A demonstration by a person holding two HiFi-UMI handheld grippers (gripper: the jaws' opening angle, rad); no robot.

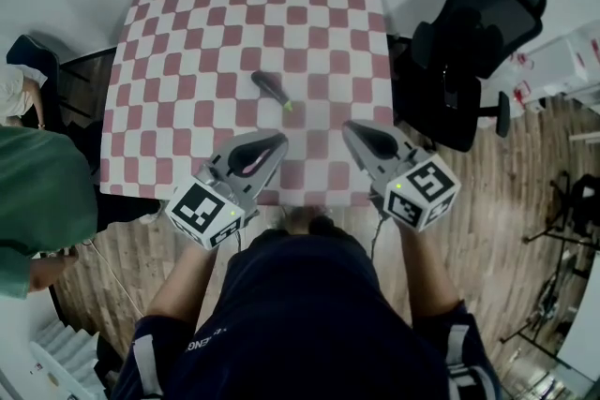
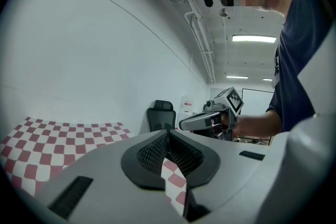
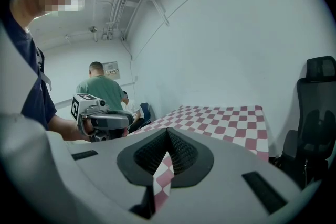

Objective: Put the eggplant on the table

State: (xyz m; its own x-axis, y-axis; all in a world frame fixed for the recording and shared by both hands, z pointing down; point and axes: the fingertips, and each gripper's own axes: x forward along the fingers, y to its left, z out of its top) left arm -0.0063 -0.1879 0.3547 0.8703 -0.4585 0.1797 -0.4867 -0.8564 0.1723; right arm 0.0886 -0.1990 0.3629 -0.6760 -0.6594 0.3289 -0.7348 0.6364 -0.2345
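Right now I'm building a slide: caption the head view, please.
Eggplant lies on the checkered table; left gripper and right gripper hover near its edge, jaws shut, empty.

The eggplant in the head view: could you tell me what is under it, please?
The eggplant lies on the red-and-white checkered cloth, near its middle. What the cloth itself covers cannot be seen.

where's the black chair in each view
Head view: chair upper right, beside the table's right edge.
Left gripper view: chair near centre, right of the table.
Right gripper view: chair at far right.
Shared landmark: the checked table.
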